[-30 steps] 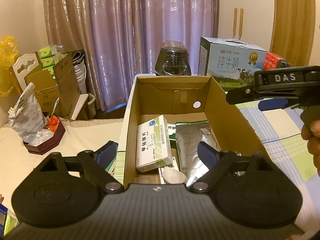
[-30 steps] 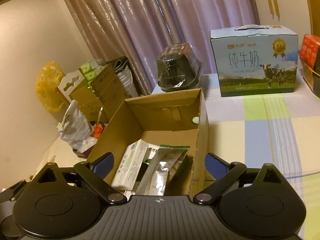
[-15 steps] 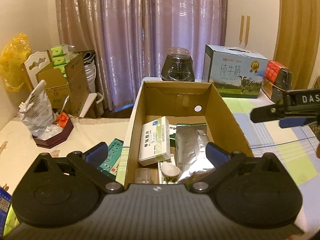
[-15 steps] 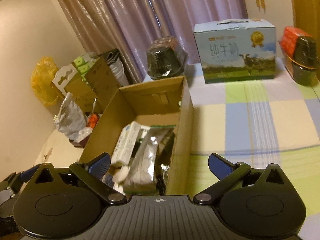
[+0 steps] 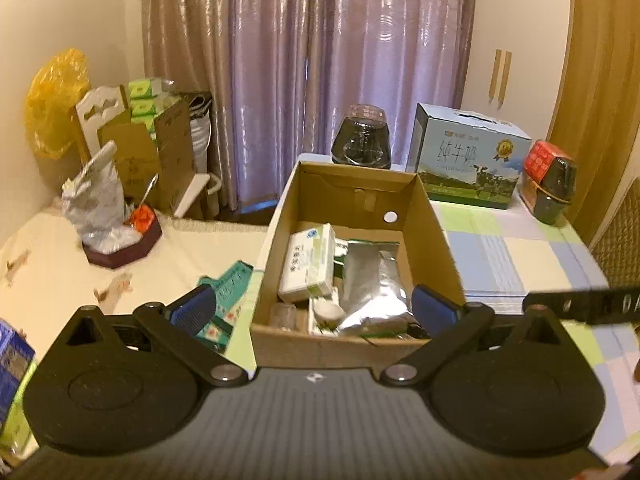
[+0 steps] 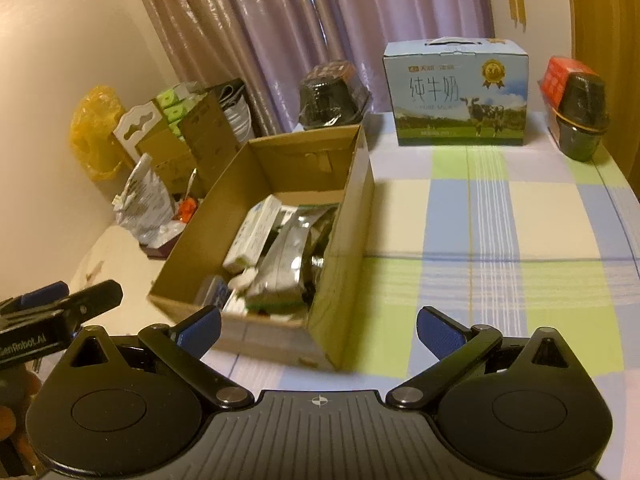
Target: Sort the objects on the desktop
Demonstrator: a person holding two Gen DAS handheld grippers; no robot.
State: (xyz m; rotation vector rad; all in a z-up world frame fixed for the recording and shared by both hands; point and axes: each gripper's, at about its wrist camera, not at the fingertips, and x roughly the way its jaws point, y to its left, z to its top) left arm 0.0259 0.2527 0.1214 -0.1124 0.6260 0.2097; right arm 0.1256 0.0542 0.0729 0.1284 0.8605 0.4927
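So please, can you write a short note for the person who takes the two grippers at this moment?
Left gripper: open, holds nothing.
Right gripper: open, holds nothing.
Cardboard box on the checked cloth already holds a white medicine box, a silver pouch and small items.
Left to do: the green packet on the table left of the box, and a blue box at the near left edge.

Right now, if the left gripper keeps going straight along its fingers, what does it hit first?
Probably the cardboard box: the open left gripper points at its near wall, or just over it into the silver foil pouch. Depth is unclear.
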